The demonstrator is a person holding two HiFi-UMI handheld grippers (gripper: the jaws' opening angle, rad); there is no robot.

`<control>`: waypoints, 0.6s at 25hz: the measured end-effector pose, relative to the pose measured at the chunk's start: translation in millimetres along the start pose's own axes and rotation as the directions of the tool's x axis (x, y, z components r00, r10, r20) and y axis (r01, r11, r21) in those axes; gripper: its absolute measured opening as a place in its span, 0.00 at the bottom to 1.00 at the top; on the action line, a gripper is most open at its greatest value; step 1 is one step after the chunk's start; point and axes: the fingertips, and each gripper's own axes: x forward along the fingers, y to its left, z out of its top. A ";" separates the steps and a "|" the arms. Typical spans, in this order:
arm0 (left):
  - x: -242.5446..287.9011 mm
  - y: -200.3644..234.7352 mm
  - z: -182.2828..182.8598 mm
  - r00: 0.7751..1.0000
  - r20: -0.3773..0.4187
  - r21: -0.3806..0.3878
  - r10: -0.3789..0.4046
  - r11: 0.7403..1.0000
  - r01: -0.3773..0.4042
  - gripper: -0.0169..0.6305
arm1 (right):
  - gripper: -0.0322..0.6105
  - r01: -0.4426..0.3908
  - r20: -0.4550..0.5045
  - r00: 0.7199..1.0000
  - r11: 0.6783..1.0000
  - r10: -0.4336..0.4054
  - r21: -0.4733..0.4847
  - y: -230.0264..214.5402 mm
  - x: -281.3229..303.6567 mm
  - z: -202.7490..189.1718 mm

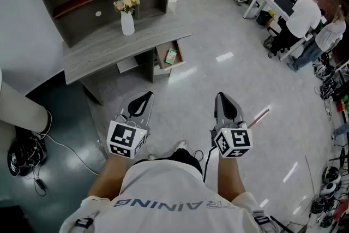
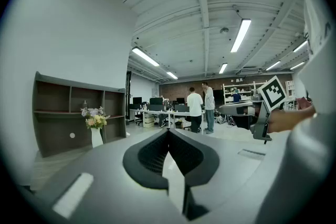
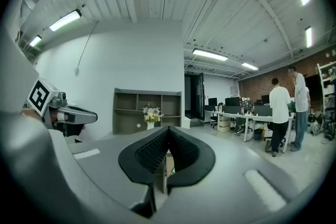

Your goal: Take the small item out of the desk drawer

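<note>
Near: the left gripper [image 1: 140,102] and right gripper [image 1: 224,102] are hovering side by side, fingers clenched on nothing, well apart from the desk [image 1: 109,43].

Far: the small item [image 1: 171,56] is lying in the open drawer [image 1: 161,60] under the desk's right end.

Risk, as judged: fingers arriving clenched would be nudging the item deeper or striking the drawer wall.

Its long axis appears to be running near-to-far, but the item is too small to confirm this.
</note>
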 end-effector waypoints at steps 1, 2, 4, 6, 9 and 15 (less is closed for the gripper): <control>-1.6 1.5 0.1 1.000 0.000 -0.003 -0.002 1.000 0.002 0.02 | 0.07 0.001 0.001 1.000 1.000 -0.001 0.001 0.7 0.4 -0.9; -3.1 2.6 0.5 1.000 0.000 -0.006 -0.004 1.000 0.004 0.02 | 0.07 0.001 0.001 1.000 1.000 -0.001 0.001 1.2 0.7 -1.5; -5.2 2.8 2.4 1.000 0.002 -0.008 -0.005 1.000 0.005 0.02 | 0.07 0.001 0.003 1.000 1.000 -0.001 0.001 1.6 0.7 -1.1; -6.2 0.8 4.6 1.000 0.002 -0.003 -0.007 1.000 0.007 0.02 | 0.07 -0.002 0.003 1.000 1.000 0.002 -0.002 2.6 0.0 0.2; -7.3 -0.4 4.3 1.000 -0.001 -0.002 -0.010 1.000 0.010 0.02 | 0.07 -0.011 -0.004 1.000 1.000 0.011 -0.005 6.2 1.0 -1.7; -10.9 -1.0 -0.8 1.000 -0.016 -0.005 -0.013 1.000 0.013 0.02 | 0.07 -0.018 -0.015 1.000 1.000 0.018 -0.005 9.9 1.6 -7.1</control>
